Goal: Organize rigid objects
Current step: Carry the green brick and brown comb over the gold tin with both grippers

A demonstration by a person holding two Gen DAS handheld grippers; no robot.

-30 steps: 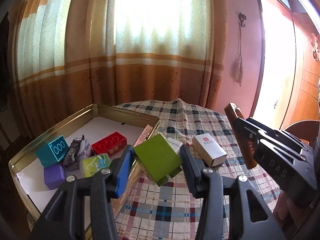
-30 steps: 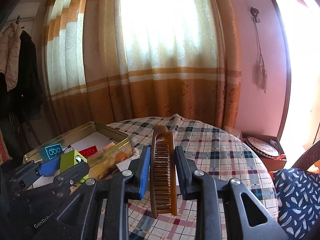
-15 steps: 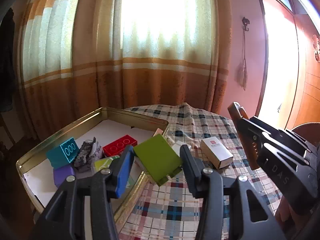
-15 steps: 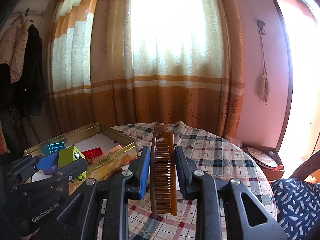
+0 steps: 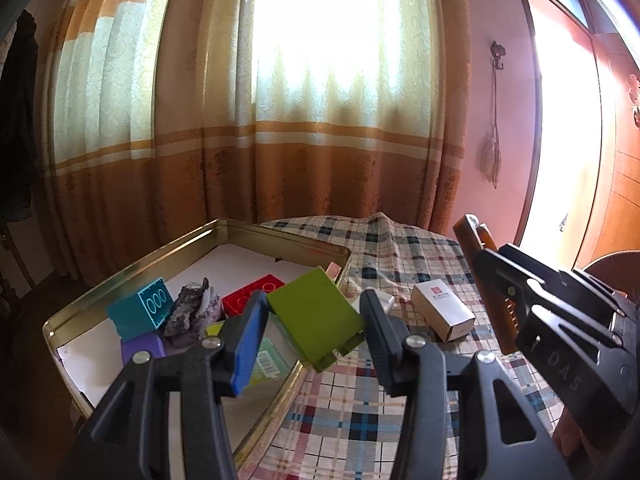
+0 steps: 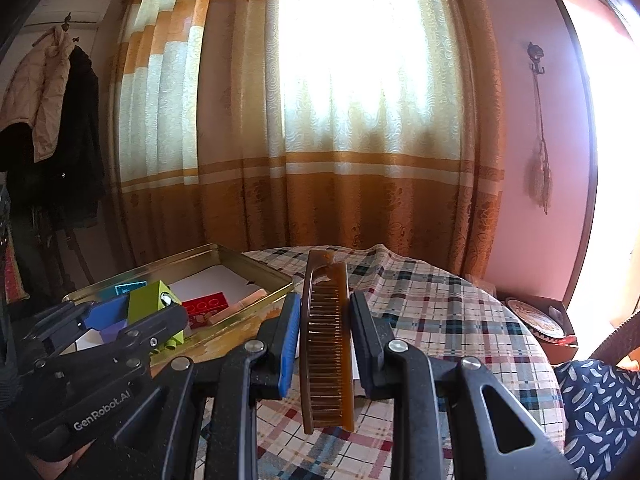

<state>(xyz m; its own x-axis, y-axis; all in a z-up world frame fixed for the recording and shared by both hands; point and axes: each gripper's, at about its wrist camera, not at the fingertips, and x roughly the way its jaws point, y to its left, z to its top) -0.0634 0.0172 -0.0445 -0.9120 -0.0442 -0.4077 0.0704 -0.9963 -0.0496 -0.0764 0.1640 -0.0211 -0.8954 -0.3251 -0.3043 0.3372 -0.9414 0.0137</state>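
hanging above the checked tablecloth (image 5: 400, 264), both my tongs are loaded. largest thing near them is the gold tin tray (image 5: 132, 270), which sits ahead and to the left of my left tongs (image 5: 314, 320), its near edge running under the blue-padded finger (image 5: 250, 340). the cloth spreads ahead of and under my right tongs (image 6: 325, 332), and the tray shows again off to their left.

my left tongs are pinching a green box (image 5: 316, 316), tilted, held in the air over the tray's near right corner with one corner pointing down; whether it touches the rim i cannot tell. my right tongs are pressed onto a brown comb (image 6: 328, 344), gripped across its width, standing lengthwise between the fingers with its handle end pointing away from me and its toothed end toward me, clear of the cloth.

inside the tray, ahead-left of the left tongs, lie a teal block (image 5: 140, 314), a red brick (image 5: 250, 296) just beyond the blue pad, a grey rough lump (image 5: 192, 314) between those two, and a purple block (image 5: 143, 348) nearer to me, beside the teal one. a pale green packet (image 5: 268, 364) lies just behind the blue pad.

on the cloth, ahead-right of the left tongs, rests a small white box (image 5: 443, 310) with a red mark on its end, well apart from the tray.
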